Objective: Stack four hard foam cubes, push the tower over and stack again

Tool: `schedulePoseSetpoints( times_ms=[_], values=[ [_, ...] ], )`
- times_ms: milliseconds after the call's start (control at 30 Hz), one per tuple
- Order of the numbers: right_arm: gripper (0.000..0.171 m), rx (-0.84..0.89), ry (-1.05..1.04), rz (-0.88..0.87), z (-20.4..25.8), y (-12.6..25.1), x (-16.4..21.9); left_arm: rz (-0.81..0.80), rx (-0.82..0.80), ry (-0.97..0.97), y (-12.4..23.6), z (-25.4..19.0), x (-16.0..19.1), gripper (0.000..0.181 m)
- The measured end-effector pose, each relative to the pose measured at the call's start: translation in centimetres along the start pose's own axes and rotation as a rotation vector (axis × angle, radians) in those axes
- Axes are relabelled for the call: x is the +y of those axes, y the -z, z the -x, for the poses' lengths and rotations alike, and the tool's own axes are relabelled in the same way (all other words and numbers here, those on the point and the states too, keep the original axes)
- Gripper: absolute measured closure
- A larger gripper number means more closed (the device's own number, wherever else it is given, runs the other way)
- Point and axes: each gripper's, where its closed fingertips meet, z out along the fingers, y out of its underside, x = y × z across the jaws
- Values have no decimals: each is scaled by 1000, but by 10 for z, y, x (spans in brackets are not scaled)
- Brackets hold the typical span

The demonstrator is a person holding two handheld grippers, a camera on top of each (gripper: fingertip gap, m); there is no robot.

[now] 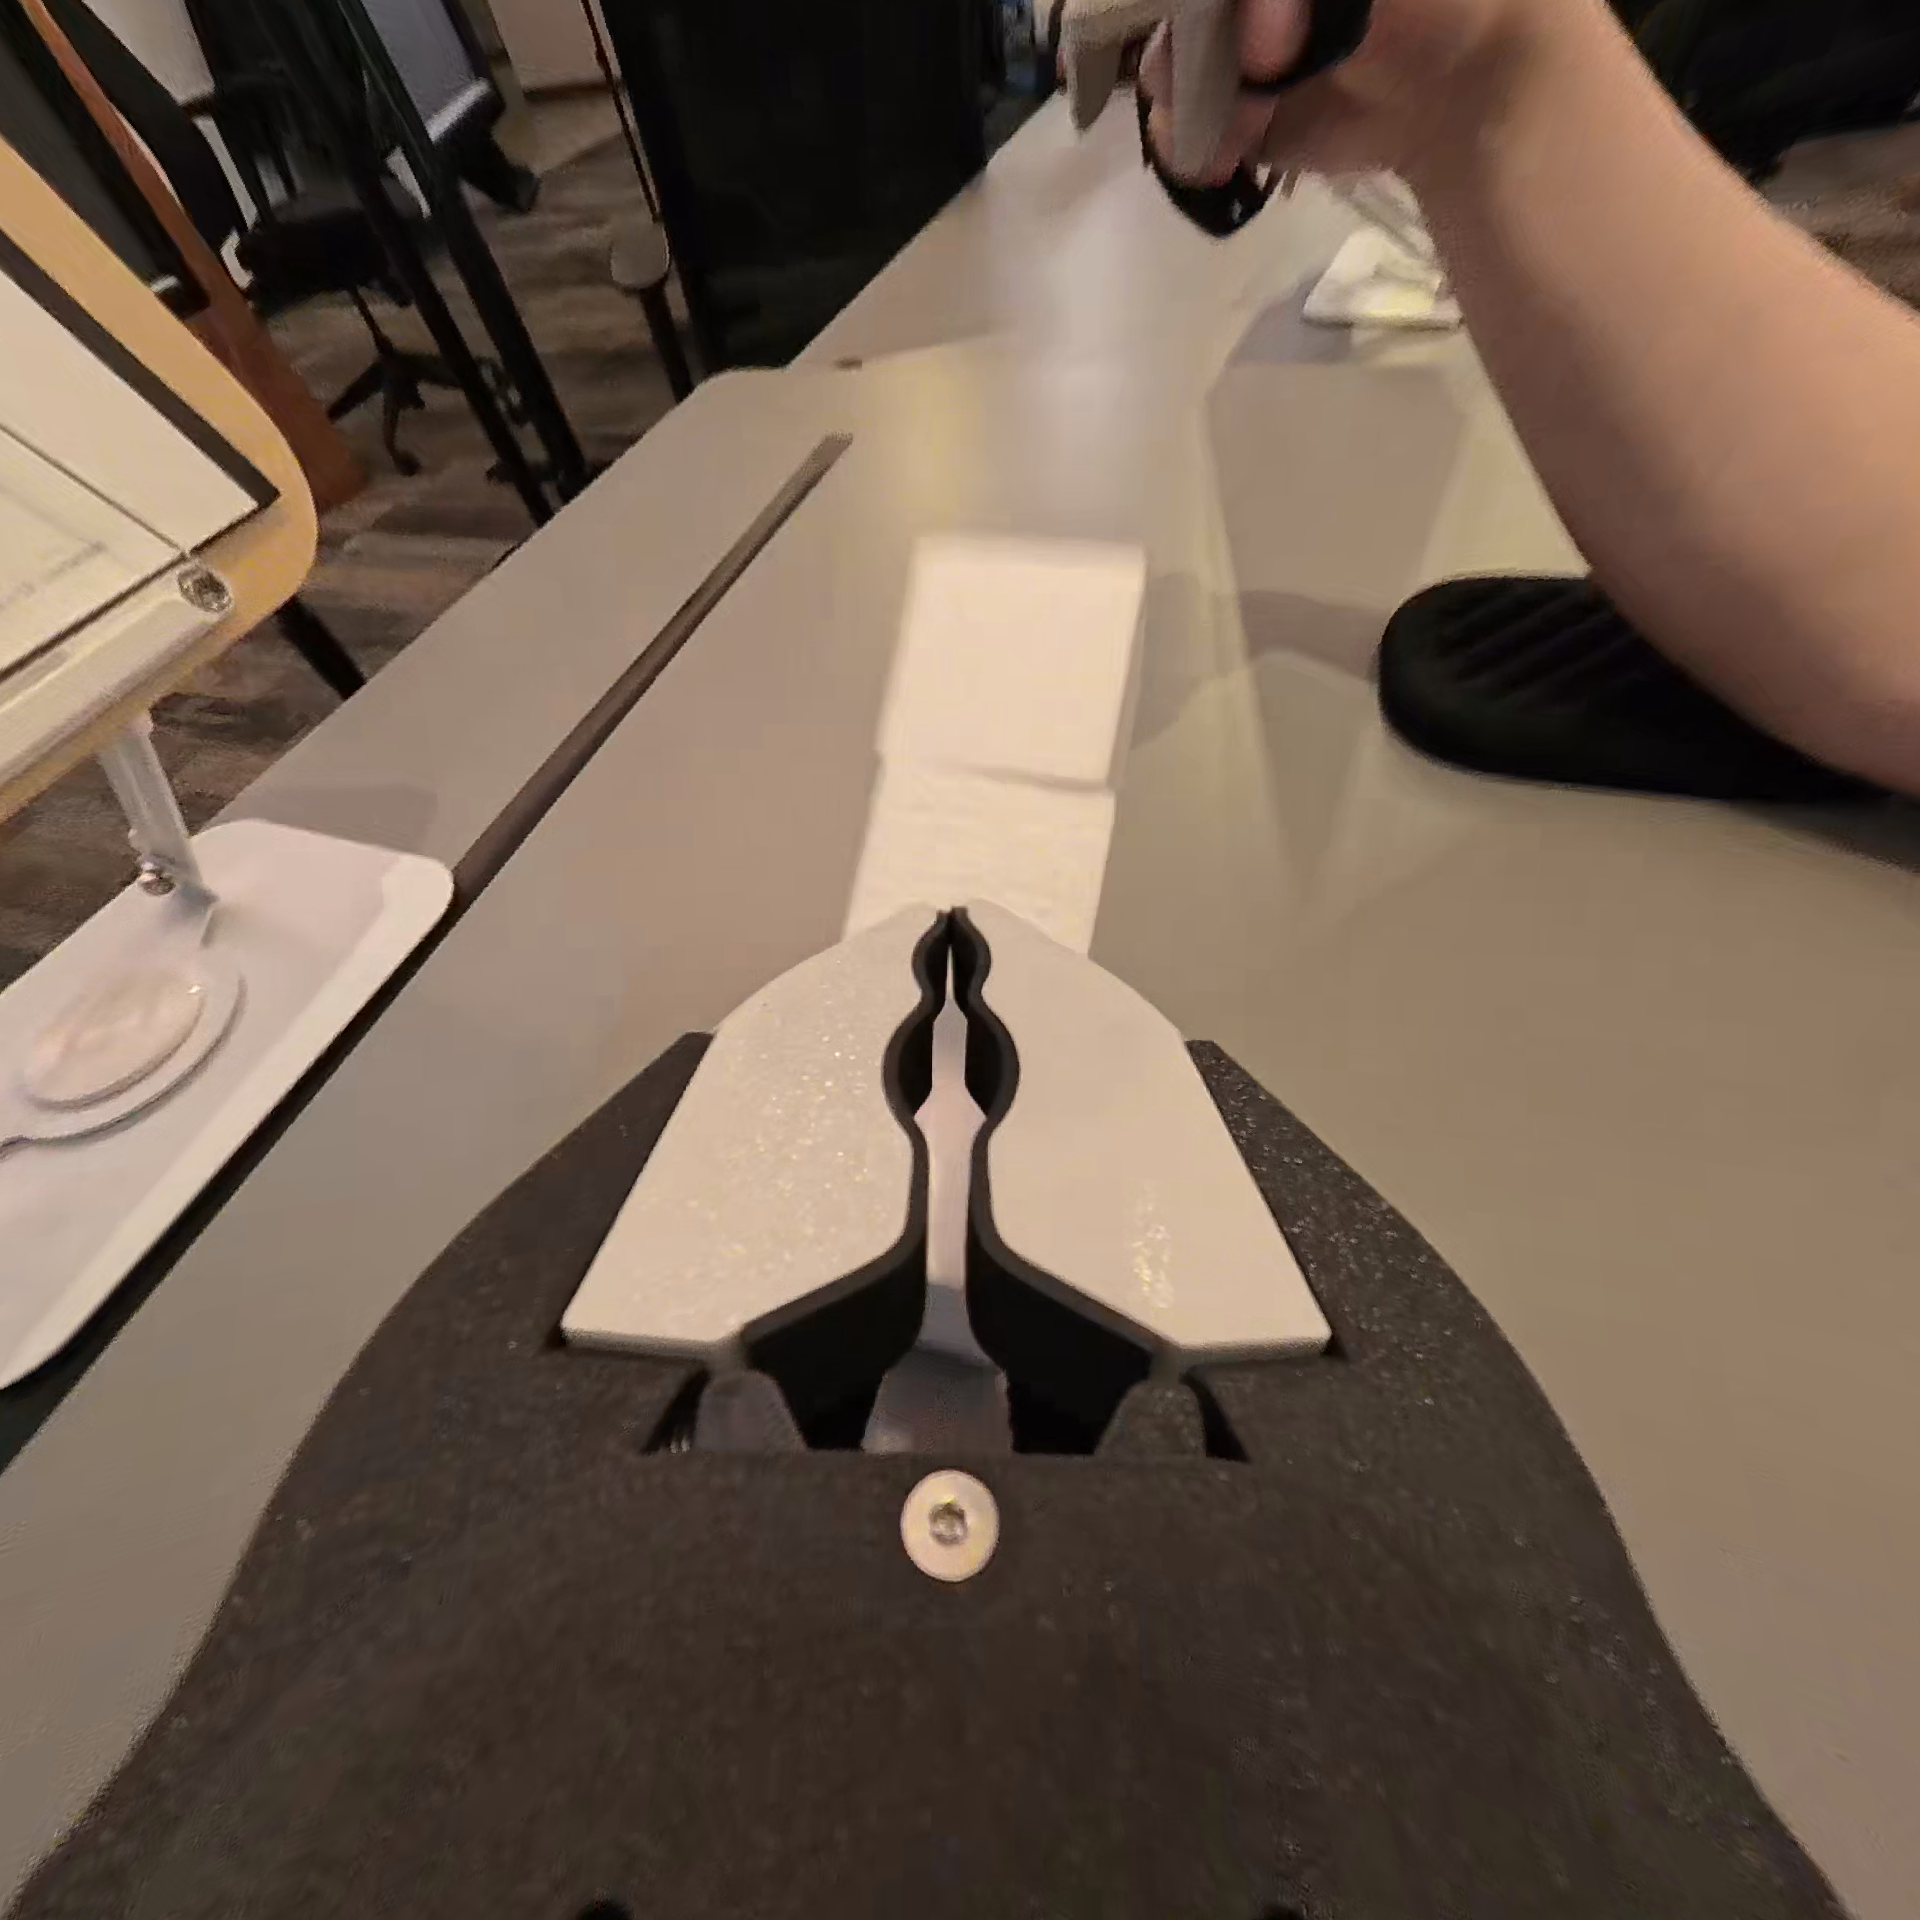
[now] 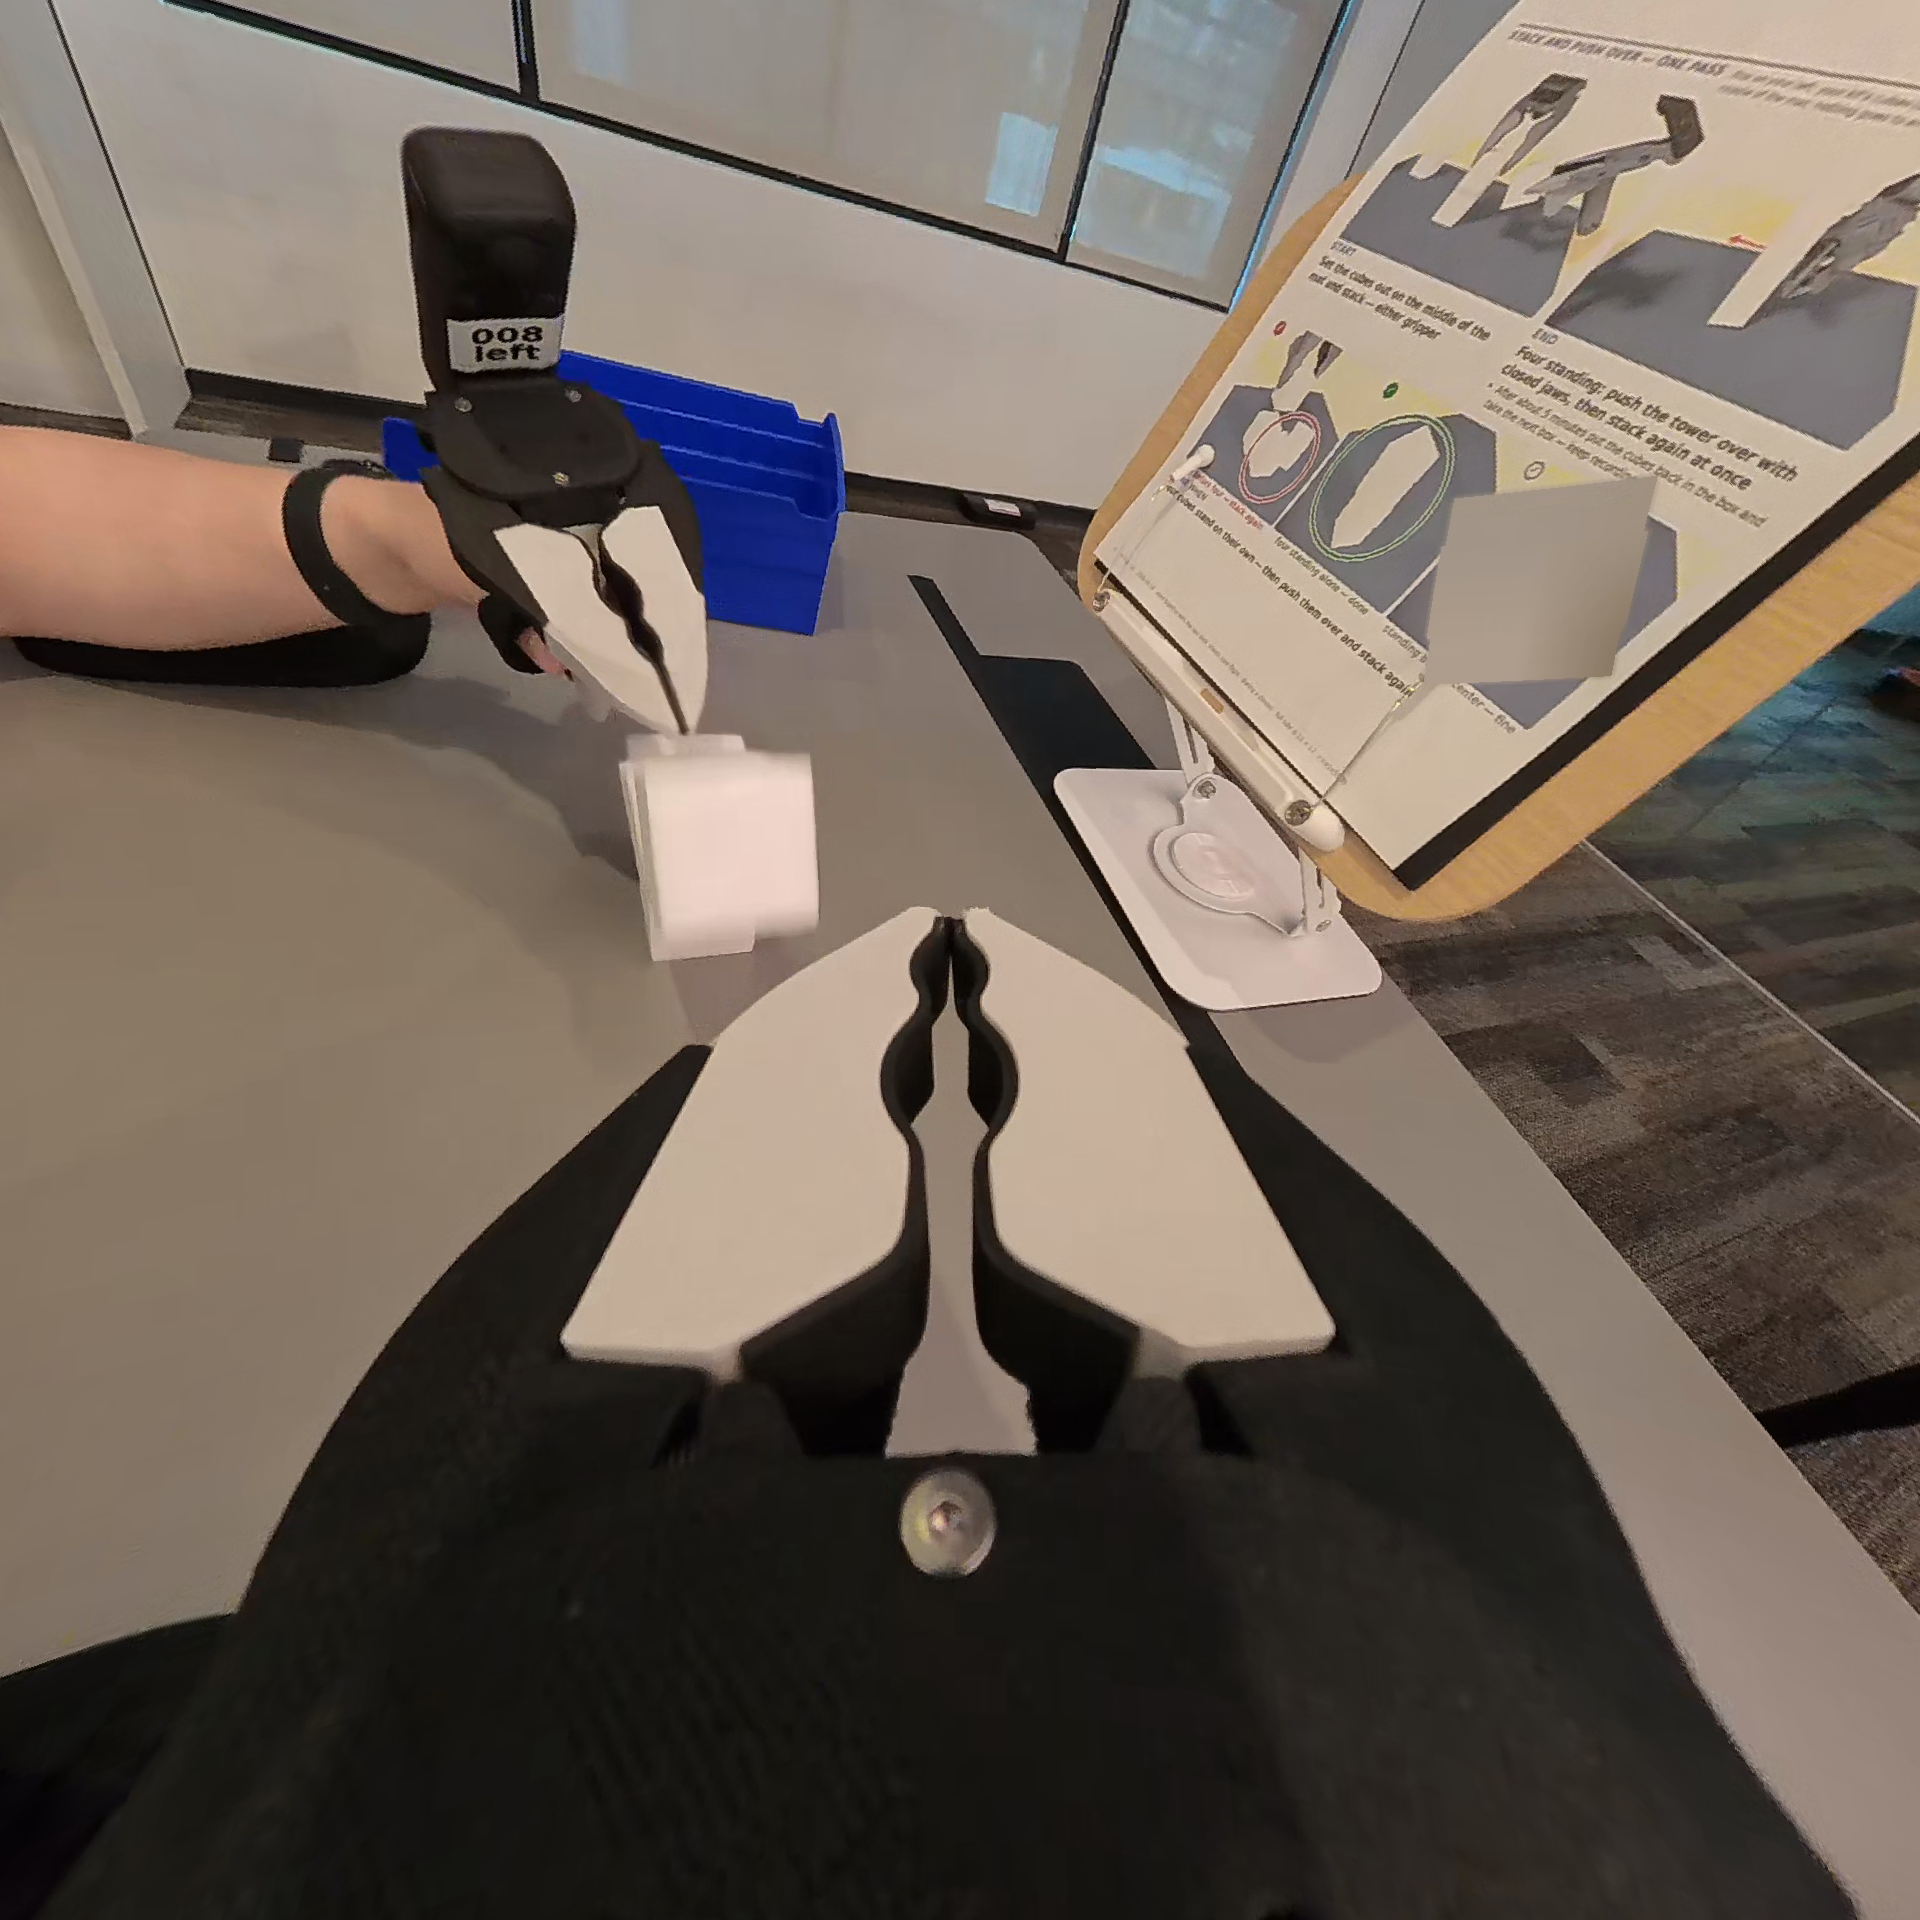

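Observation:
Several white foam cubes (image 1: 1003, 707) lie end to end in a line on the grey table (image 1: 1403, 1091), running away from my left gripper (image 1: 954, 916). That gripper is shut and empty, its tips at the near end of the line. In the right wrist view the cubes (image 2: 727, 842) are seen end-on and blurred; whether they rest flat cannot be told. The left gripper (image 2: 677, 722) points down onto their far top edge. My right gripper (image 2: 954, 922) is shut and empty, a short way in front of the cubes. It also shows blurred in the left wrist view (image 1: 1195, 135), held in a hand.
A tilted board with an instruction sheet (image 2: 1538, 447) stands on a white base (image 2: 1226, 914) at the table's edge, also in the left wrist view (image 1: 208, 987). A blue bin (image 2: 748, 488) sits at the back. A black pad (image 1: 1558, 686) lies under the forearm. My right fingertips sit around 20 cm from my left ones.

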Motion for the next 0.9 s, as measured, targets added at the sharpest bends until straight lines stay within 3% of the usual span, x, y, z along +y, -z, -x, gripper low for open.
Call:
schedulePoseSetpoints(
  times_ms=[200, 333, 700, 767, 900],
  values=[
    [171, 6, -17, 2, -4, 1, 5, -307, 252, 304, 22, -19, -39, 181],
    [171, 3, -28, 25, -5, -2, 12, -405, 296, 327, 40, -20, -53, 181],
    [171, -9, -35, 93, -4, -13, 25, -376, 224, 233, 45, -22, -52, 181],
    [171, -8, -36, 108, -4, -14, 28, -284, 159, 234, 44, -11, -37, 181],
    [171, -6, -36, 121, -5, -13, 31, 22, -90, 189, 55, 42, 26, 181]
  ],
)
